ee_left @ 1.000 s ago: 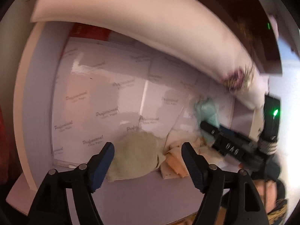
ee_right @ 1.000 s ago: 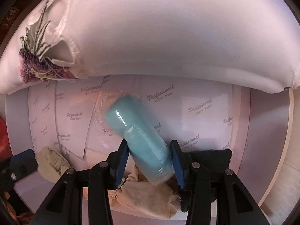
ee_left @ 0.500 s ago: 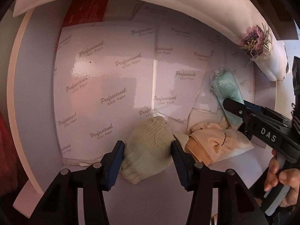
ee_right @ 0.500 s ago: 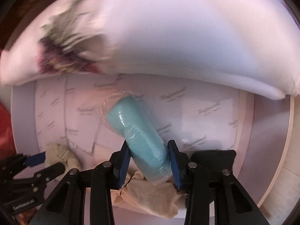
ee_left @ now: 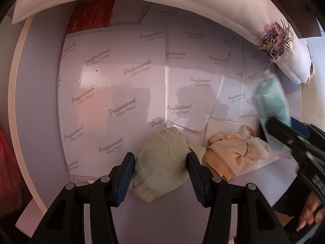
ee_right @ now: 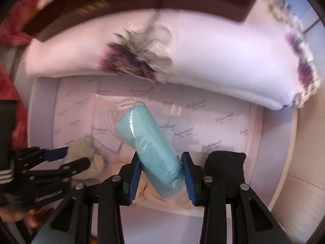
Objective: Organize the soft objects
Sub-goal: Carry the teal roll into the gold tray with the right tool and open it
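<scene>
Soft things lay at the near edge of the round white bench (ee_left: pixel 40 105) when I checked the left wrist view. My left hand-held gripper (ee_left: pixel 160 169) had its pads against both sides of the pale green knit piece (ee_left: pixel 162 162), the jaws just easing open; a second before they had stood wide and clear of it. Beside it lay a crumpled peach cloth (ee_left: pixel 233 154). Glossy packs of colour paper (ee_left: pixel 113 101) covered most of the bench, a red box (ee_left: pixel 89 14) sat at the far edge, and a white flowered pillow (ee_left: pixel 284 46) curved behind. At the right I saw the right hand-held gripper (ee_left: pixel 284 136) carrying the teal roll (ee_left: pixel 272 101), blurred.

From the right wrist view, the right hand-held gripper (ee_right: pixel 161 171) was clamped on the plastic-wrapped teal roll (ee_right: pixel 150 142), now higher above the bench (ee_right: pixel 270 142) than a second ago. A black cloth (ee_right: pixel 225 162) lay just right of it, with the peach cloth (ee_right: pixel 146 191) under the roll. The flowered pillow (ee_right: pixel 223 69) and dark wood furniture (ee_right: pixel 142 0) beyond were blurred. At the left, the left hand-held gripper (ee_right: pixel 77 158) straddled the knit piece (ee_right: pixel 85 152).
</scene>
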A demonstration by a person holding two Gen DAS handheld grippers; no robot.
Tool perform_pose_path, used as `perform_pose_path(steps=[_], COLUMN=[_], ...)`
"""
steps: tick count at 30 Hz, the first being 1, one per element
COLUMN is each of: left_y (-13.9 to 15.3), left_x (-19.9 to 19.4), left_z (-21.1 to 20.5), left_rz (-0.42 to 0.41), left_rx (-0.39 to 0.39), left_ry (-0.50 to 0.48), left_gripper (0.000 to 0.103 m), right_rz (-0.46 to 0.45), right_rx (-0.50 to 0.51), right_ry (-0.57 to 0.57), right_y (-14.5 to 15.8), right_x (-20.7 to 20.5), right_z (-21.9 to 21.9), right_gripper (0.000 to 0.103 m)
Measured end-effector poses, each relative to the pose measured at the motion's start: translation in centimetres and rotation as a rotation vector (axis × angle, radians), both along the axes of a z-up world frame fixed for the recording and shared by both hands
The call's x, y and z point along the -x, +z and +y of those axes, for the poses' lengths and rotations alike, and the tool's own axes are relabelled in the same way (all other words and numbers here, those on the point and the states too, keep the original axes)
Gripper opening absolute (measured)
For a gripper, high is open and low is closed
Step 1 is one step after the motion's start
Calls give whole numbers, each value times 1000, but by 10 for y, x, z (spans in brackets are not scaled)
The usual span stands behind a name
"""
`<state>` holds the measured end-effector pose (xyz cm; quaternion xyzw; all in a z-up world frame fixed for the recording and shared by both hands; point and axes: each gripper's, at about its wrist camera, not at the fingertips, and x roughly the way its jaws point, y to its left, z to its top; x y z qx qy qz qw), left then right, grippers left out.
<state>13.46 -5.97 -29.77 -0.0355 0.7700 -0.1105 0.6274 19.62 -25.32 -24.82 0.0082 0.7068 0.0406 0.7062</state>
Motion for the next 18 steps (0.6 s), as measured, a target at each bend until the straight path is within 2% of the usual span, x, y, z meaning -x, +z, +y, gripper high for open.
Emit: perform_pose_path(steps=[10,18], left_y=[2,1], left_x=[1,1], left_z=[-6,-3], left_rz=[-12,-9], left_rx=[-2,4], left_ry=[-20,-13], left_gripper=[53,53], right_rz=[-178,-317], right_rx=[-143,-211], right_ry=[-6,-152], right_y=[87,148], right_x=[15,-17], right_z=[4,-19], right_gripper=[39,39])
